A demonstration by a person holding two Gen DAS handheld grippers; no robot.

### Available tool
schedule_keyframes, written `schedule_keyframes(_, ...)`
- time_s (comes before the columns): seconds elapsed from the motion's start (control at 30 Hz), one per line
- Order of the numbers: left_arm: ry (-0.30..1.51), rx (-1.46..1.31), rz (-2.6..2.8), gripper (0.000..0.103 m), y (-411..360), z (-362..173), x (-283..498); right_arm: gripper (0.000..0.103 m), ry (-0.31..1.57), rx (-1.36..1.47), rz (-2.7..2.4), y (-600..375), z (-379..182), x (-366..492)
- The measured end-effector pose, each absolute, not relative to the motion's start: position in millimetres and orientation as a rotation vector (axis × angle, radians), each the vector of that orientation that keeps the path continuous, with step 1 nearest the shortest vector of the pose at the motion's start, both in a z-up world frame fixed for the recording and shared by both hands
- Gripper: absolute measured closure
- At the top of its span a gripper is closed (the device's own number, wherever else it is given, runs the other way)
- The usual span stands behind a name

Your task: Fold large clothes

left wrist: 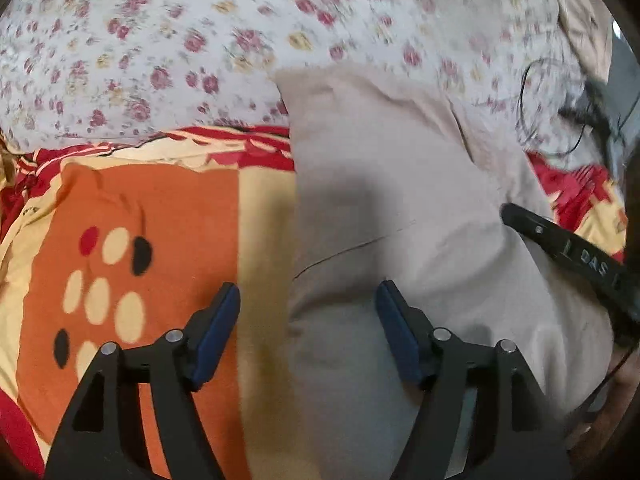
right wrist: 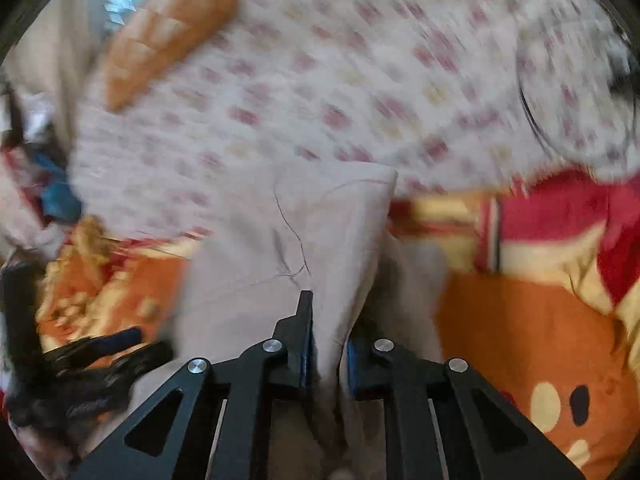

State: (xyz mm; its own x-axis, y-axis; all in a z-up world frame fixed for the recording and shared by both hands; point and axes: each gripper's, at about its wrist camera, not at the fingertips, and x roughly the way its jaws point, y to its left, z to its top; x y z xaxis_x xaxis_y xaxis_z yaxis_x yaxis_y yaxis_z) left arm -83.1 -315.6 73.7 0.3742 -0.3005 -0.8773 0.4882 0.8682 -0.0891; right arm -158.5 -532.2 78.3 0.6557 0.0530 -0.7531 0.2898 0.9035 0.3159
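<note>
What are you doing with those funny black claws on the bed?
A person is folding a big beige garment with a gripper in each hand. It lies on an orange, red and cream patterned sheet, in front of a flowery cloth. The right gripper is pinching a fold of the beige fabric. The left gripper is wide open over the garment's left edge, holding nothing. The pictures are blurry.

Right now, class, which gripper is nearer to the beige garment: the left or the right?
Right. The right gripper is shut on a fold of the beige garment. The left gripper is open above the garment's left edge, gripping nothing.
</note>
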Motion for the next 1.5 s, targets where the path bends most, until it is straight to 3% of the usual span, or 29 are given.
schedule_keyframes(0.17,1.066,0.204,-0.498,0.033,-319.3,69.8,-85.0,0.073,0.823,0.411,-0.176,-544.4,87.3,-169.7)
schedule_keyframes(0.57,0.988,0.25,-0.484,0.033,-320.2,87.1,-98.7,0.073,0.83,0.214,-0.121,-494.2,140.6,-170.6)
schedule_keyframes(0.77,1.021,0.237,-0.483,0.031,-323.5,67.8,-97.9,0.08,0.942,0.167,-0.153,-495.2,103.4,-148.9)
schedule_keyframes(0.93,0.998,0.24,-0.473,0.029,-327.0,58.8,-101.8,0.079,0.981,0.204,-0.187,-517.0,63.7,-141.4)
schedule_keyframes(1.3,0.975,0.263,-0.522,0.029,-301.0,72.7,-138.0,0.068,0.903,0.199,-0.093,-497.6,127.2,-217.5)
schedule_keyframes(1.5,0.992,0.207,-0.526,0.028,-292.6,57.1,-148.5,0.072,1.067,0.085,-0.118,-479.0,63.5,-236.9)
